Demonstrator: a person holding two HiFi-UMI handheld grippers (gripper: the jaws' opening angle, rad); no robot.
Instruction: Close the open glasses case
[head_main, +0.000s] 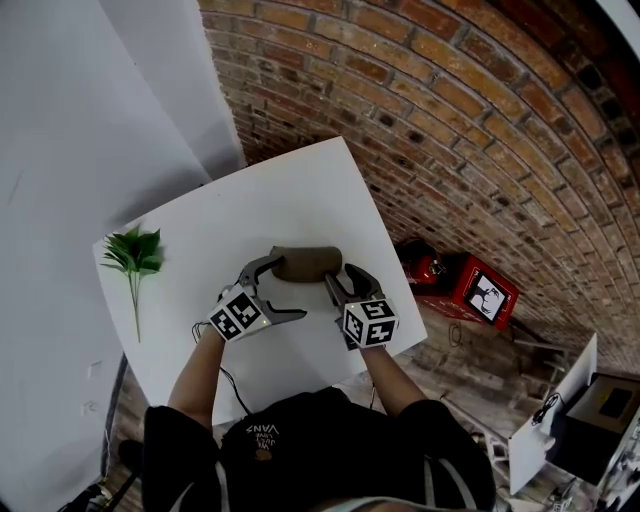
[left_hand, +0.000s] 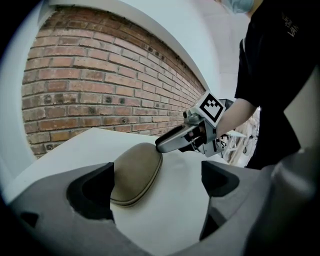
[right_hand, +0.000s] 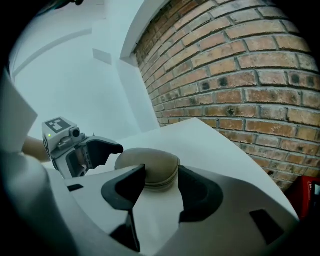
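On the white table (head_main: 300, 190) the brown glasses case (head_main: 307, 263) lies with its lid down, and in the head view jaws partly cover both its ends. The left gripper (left_hand: 157, 175) is spread wide and pinches nothing, though its left jaw hides the case's near edge. The right gripper (right_hand: 160, 177) straddles the case's other end with jaws apart; whether they touch it is unclear.

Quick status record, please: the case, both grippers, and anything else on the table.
case: glasses case, lid down, lying flat on the white table
left gripper: open, jaws wide apart, one end of the case by one jaw
right gripper: open, the other end of the case between its jaws
also on table: green plant sprig, at the left edge, apart from the case
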